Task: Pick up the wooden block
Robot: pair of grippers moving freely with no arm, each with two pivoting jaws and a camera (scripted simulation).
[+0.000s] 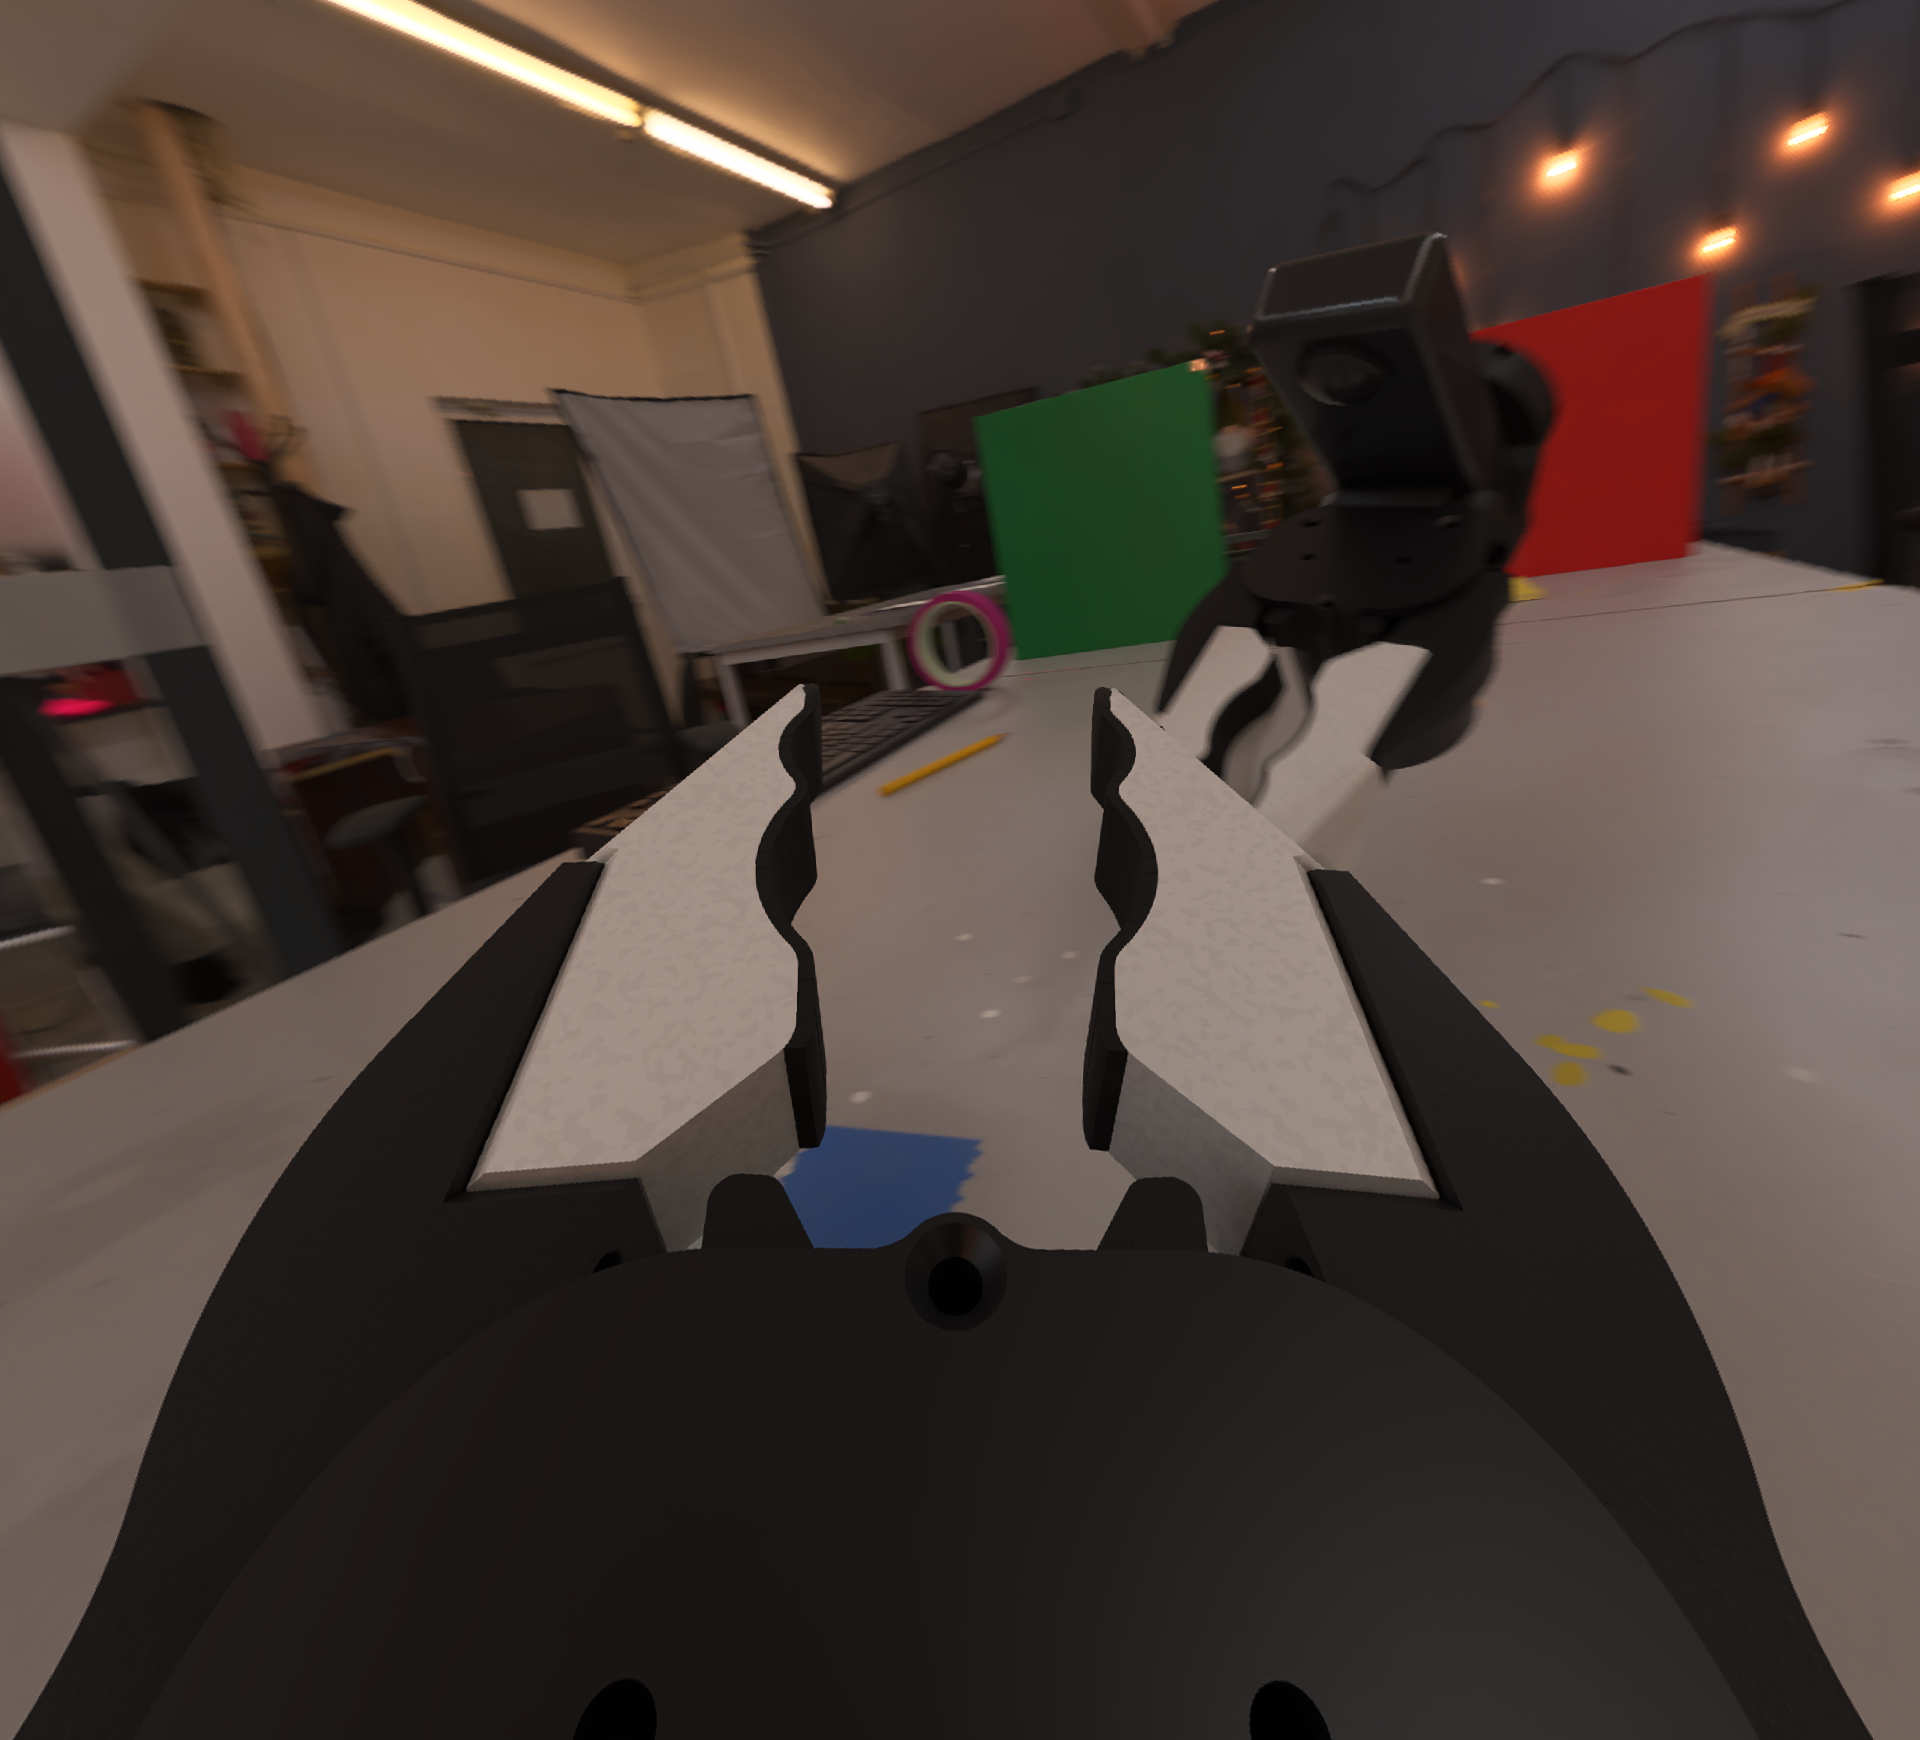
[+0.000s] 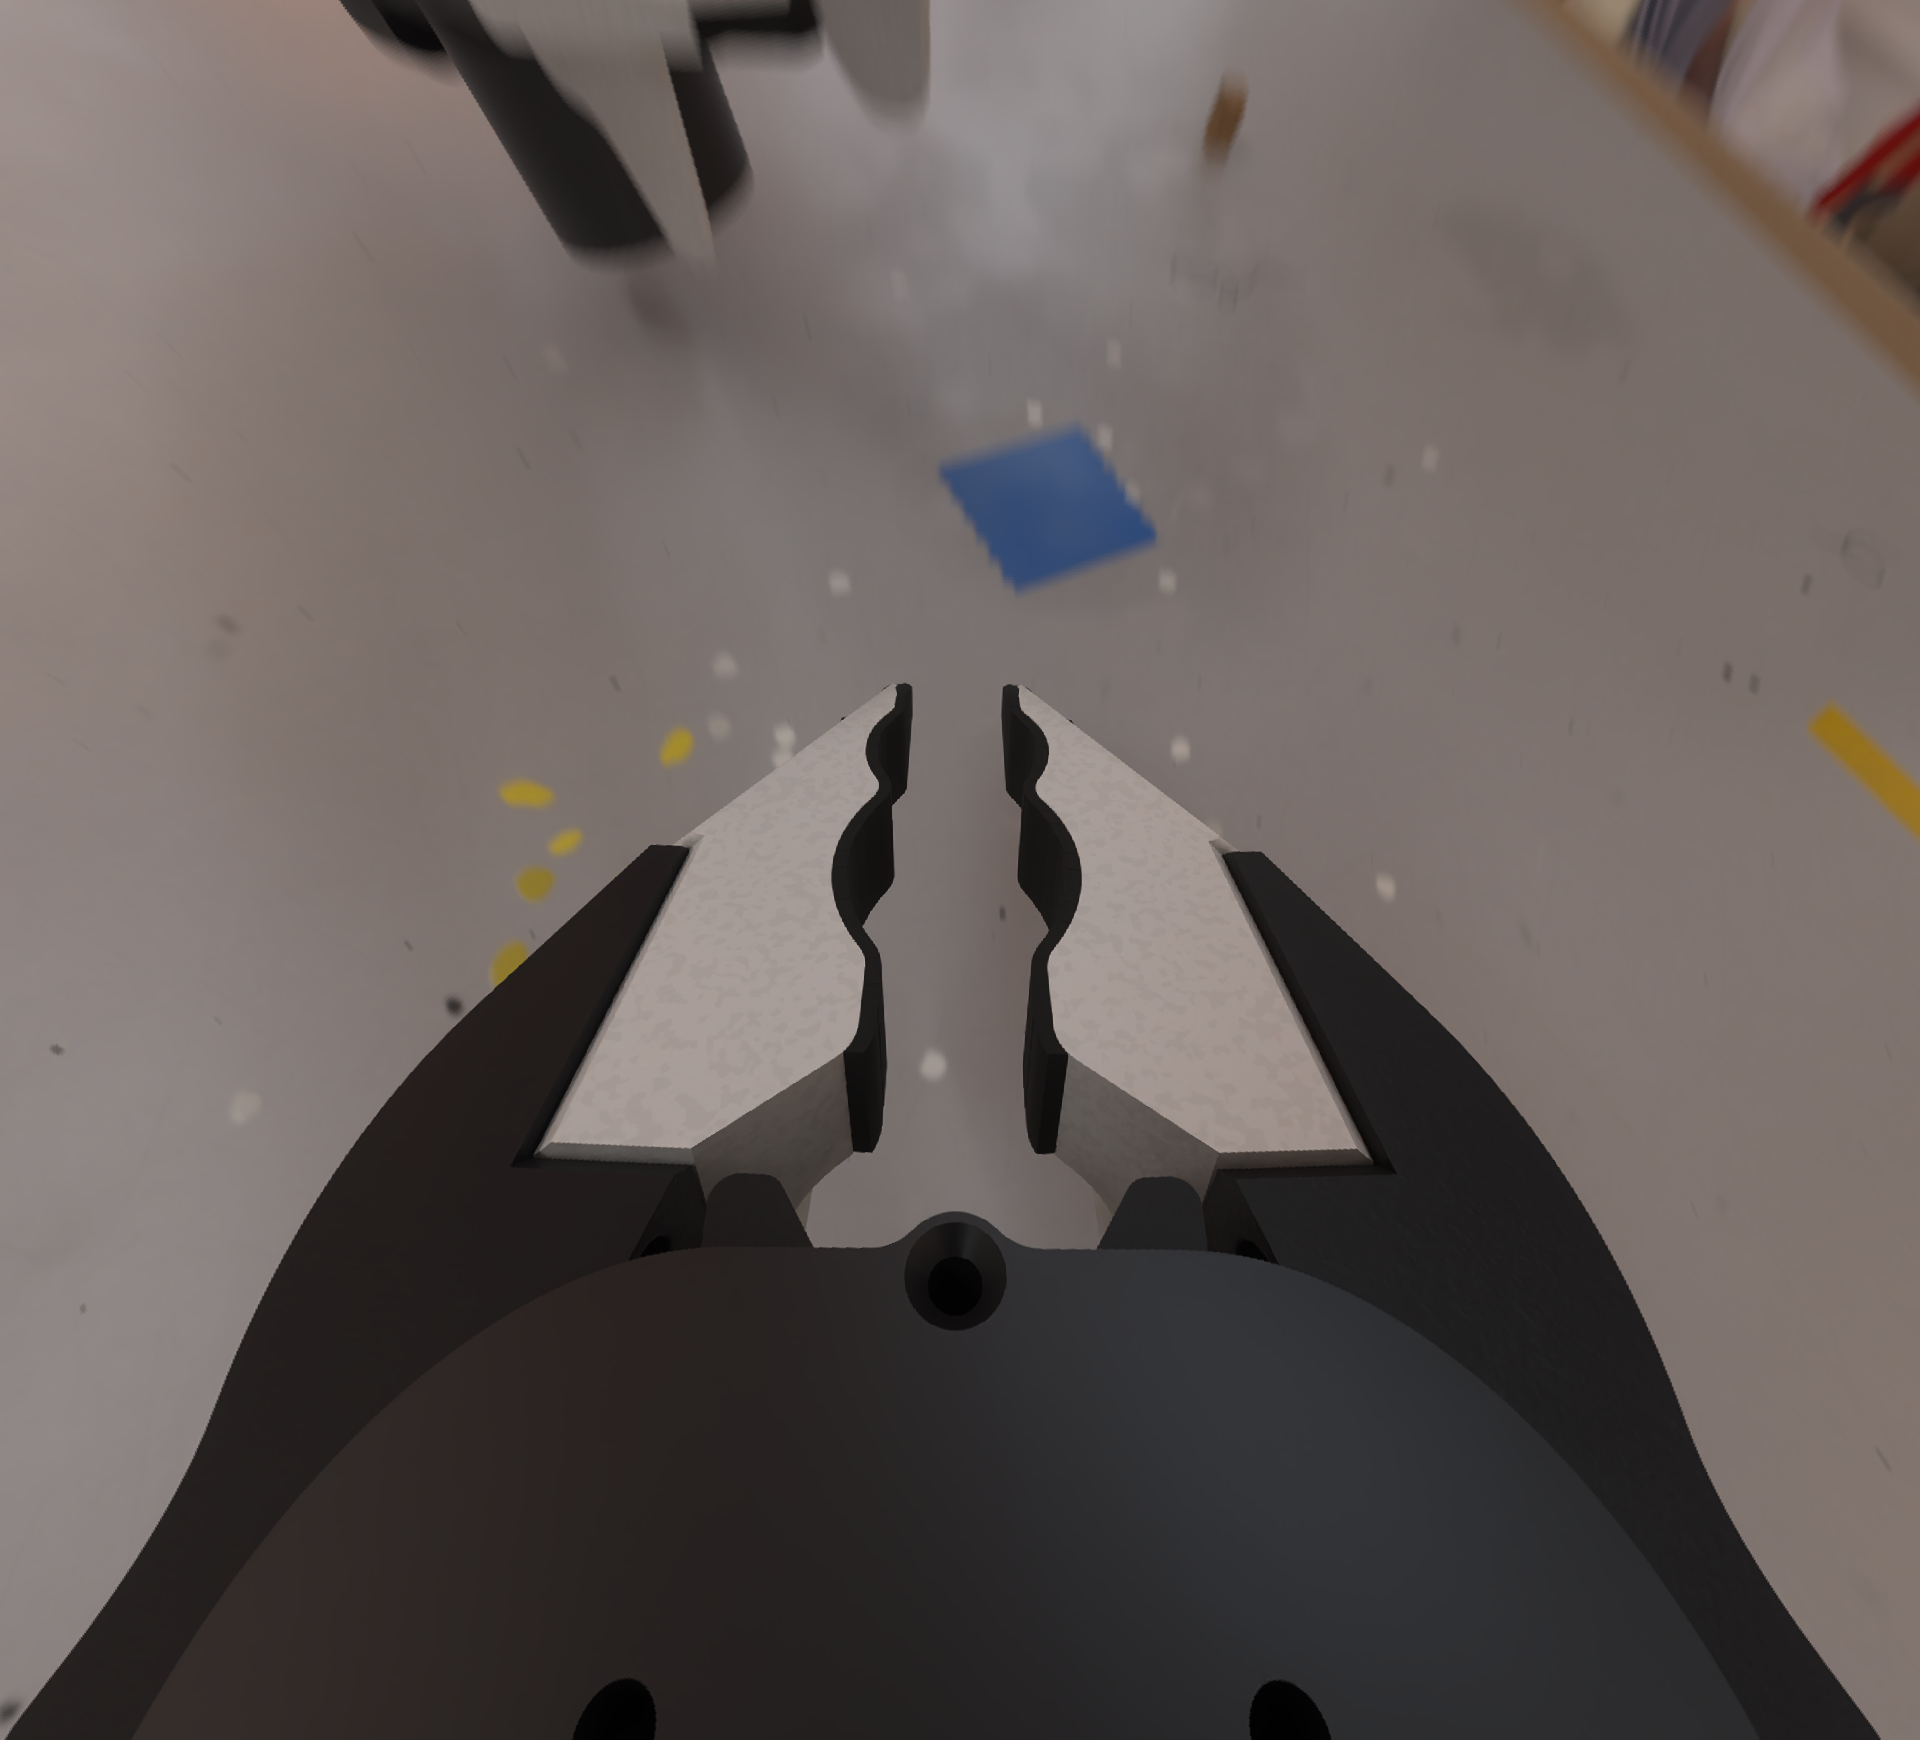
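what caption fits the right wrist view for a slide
Right gripper, slightly open and empty, hovers above a grey table facing a blue patch; small wooden block lies beyond.

Pale grey tabletop [image 2: 312, 464] bearing a blue square patch [image 2: 1047, 508], yellow paint specks [image 2: 535, 880], a yellow pencil [image 1: 943, 763] and a pink-rimmed tape ring [image 1: 958, 639]; green panel [image 1: 1101, 506] and red panel [image 1: 1621, 433] behind.

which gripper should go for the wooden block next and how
Probably the right gripper: ease it forward and a little right toward the small brown wooden block, standing far ahead beyond the blue square patch. Its jaws are empty and narrowly apart, so widen them on approach.
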